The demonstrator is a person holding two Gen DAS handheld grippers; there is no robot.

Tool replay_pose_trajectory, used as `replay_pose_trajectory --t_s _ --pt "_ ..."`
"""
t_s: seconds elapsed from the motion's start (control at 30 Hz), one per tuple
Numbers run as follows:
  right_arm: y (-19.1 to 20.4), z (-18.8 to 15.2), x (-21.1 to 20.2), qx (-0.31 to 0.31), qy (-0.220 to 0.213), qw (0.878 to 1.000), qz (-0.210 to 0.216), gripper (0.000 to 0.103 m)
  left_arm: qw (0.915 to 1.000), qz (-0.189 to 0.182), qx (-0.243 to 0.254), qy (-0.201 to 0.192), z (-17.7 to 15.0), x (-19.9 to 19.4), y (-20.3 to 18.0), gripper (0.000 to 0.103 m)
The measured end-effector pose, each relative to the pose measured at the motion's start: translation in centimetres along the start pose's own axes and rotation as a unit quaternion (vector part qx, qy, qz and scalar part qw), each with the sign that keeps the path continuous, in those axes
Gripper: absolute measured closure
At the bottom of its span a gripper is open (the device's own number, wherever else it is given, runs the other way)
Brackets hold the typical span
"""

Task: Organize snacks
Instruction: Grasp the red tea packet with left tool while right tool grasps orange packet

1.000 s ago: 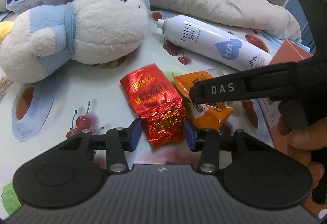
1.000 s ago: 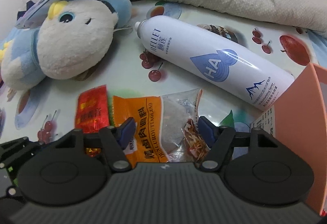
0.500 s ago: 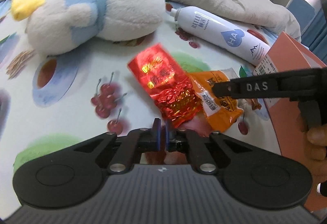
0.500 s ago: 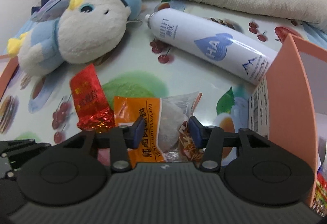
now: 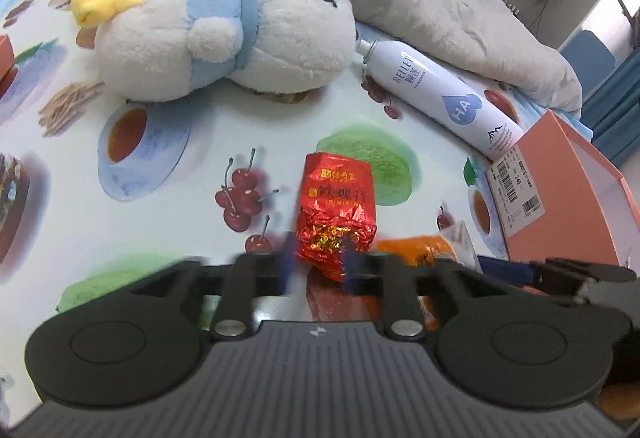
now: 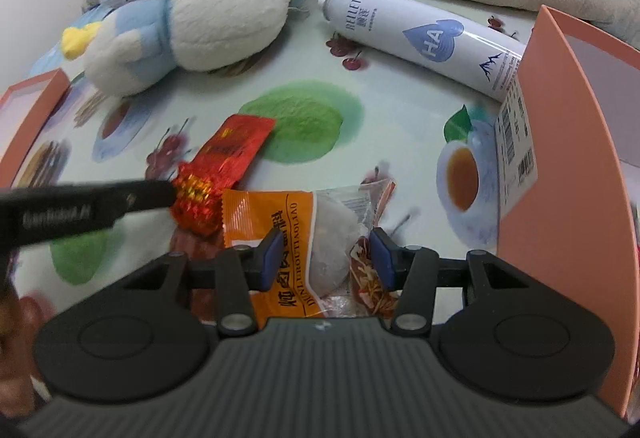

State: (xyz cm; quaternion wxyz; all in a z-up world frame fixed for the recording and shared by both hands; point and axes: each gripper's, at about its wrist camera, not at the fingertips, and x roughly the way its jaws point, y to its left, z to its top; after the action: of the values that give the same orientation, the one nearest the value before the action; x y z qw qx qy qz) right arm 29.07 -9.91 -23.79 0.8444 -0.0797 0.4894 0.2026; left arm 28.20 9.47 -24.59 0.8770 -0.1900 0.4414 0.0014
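Your left claw [image 5: 318, 266] is opening, its blue pads blurred on either side of the crumpled lower end of the red foil packet [image 5: 335, 212]; whether they still press on the foil cannot be told. That packet sits near the middle of the desk [image 5: 168, 206], over the printed cloth with cherries and teacups, tilted up toward the camera. Your right claw [image 6: 326, 256] is pinching the orange snack pouch [image 6: 288, 238], with a pad against each side of its clear bulging middle. In the right wrist view the pouch lies just beside the red packet, the red one to its left and touching or nearly touching its corner. A pink box [image 6: 560, 166] stands open at the right edge of the desk, near the pouch, with a barcode label on its side. Behind the snacks, a white spray can [image 5: 436, 98] lies on its side, one end against the box, and a plush toy [image 5: 216, 38] rests toward the far left.
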Motion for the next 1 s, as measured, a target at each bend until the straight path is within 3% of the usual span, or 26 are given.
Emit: replay_pose_trajectory --t_s 0.07,0.13,0.2,0.27,0.3,0.43,0.7,1.0 --pt "0.1 -0.3 -0.5 -0.002 -0.008 1.000 0.002 0.053 0.9999 0.005 0.011 -0.008 0.2 -0.3 0.0 0.036" --pt "0.4 -0.8 -1.0 -0.008 -0.015 1.000 0.009 0.051 0.9997 -0.003 0.022 -0.004 0.4 -0.2 0.0 0.034" --pt "0.7 -1.4 -1.7 -0.020 -0.027 0.999 0.013 0.042 0.9996 -0.011 0.028 0.005 0.7 0.2 0.0 0.028" --pt "1.2 -1.9 -2.1 -0.034 -0.041 0.999 0.010 0.020 0.9991 -0.009 0.039 0.011 1.1 0.7 -0.3 0.025" --pt "1.4 -2.3 -2.2 -0.041 -0.049 0.998 0.008 0.016 0.9989 -0.005 0.045 0.011 1.2 1.0 -0.4 0.023" --pt "1.6 -2.5 -1.2 -0.037 -0.041 0.998 0.013 0.016 0.9977 -0.012 0.060 0.029 1.8 2.1 -0.7 0.022" --pt "2.0 -2.8 0.7 -0.035 -0.035 0.998 0.024 0.015 0.9962 0.012 0.071 0.048 1.5 3.8 -1.8 0.023" --pt "2.2 -2.9 0.2 -0.048 -0.024 0.998 0.015 0.037 0.9956 0.026 0.079 0.042 1.4 4.0 -2.6 0.038"
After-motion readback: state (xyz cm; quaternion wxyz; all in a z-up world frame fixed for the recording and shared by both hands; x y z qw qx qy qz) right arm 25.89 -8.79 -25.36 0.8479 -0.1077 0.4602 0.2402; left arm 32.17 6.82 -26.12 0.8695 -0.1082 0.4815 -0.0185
